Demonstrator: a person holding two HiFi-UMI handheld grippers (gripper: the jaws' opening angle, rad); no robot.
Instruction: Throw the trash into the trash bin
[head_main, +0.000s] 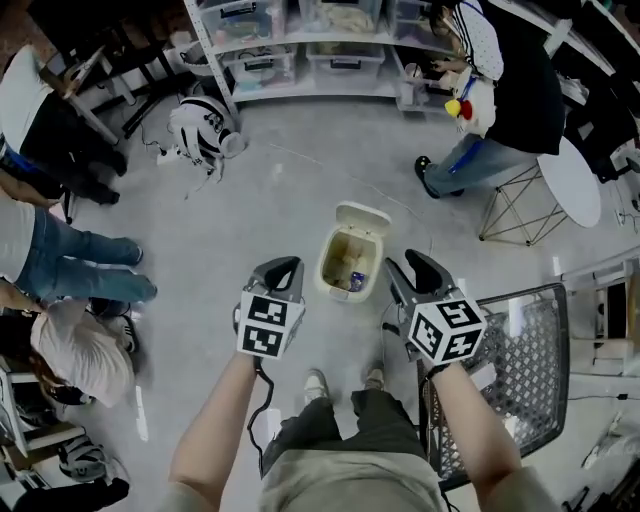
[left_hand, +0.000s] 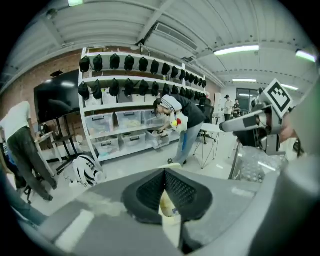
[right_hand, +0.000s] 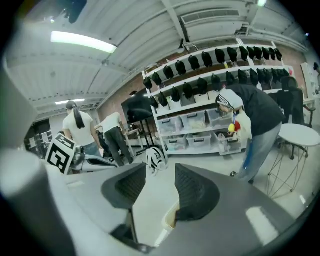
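A cream trash bin (head_main: 335, 262) stands on the grey floor with its lid flipped open and bits of trash, one of them blue, lying inside. I hold both grippers high above it, one on each side. My left gripper (head_main: 283, 270) has its pads meeting at the tips with nothing held; in the left gripper view (left_hand: 164, 172) the bin (left_hand: 169, 206) shows below the tips. My right gripper (head_main: 418, 266) has its jaws apart and empty; in the right gripper view (right_hand: 160, 168) the bin's rim (right_hand: 169, 216) shows under the right jaw.
A wire mesh cart (head_main: 525, 370) stands close at my right. Shelves with plastic boxes (head_main: 300, 50) line the far wall. A striped bag (head_main: 205, 125) lies on the floor at the left. People stand at the left (head_main: 60, 260) and far right (head_main: 500, 90), by a round table (head_main: 572, 180).
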